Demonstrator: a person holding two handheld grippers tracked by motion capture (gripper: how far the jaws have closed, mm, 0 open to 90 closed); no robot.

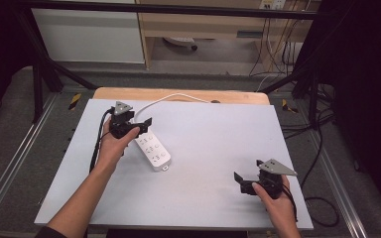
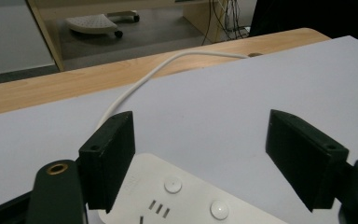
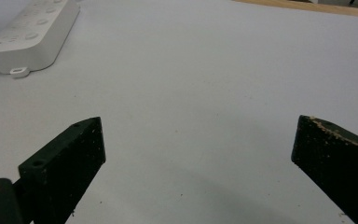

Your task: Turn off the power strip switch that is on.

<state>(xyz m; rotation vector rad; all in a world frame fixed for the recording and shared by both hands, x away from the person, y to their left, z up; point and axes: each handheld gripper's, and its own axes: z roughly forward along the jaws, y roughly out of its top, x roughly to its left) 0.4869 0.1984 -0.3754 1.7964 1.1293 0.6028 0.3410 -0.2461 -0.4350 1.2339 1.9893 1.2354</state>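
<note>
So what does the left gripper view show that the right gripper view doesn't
Left gripper view alone: the power strip's white cord curving over the wooden table edge, and a chair base on the floor. Right gripper view alone: the power strip's cordless end with its small tab. Both: the strip, the grey mat, open black jaws.

left claw (image 1: 140,124) and right claw (image 1: 239,181), both hand-held, jaws spread wide.

A white power strip (image 1: 153,148) lies flat on the table, left of centre and nearer the far edge, set diagonally. Its top face shows sockets and round buttons. Its white cord (image 1: 176,97) curves from its far end over the table's far edge.
</note>
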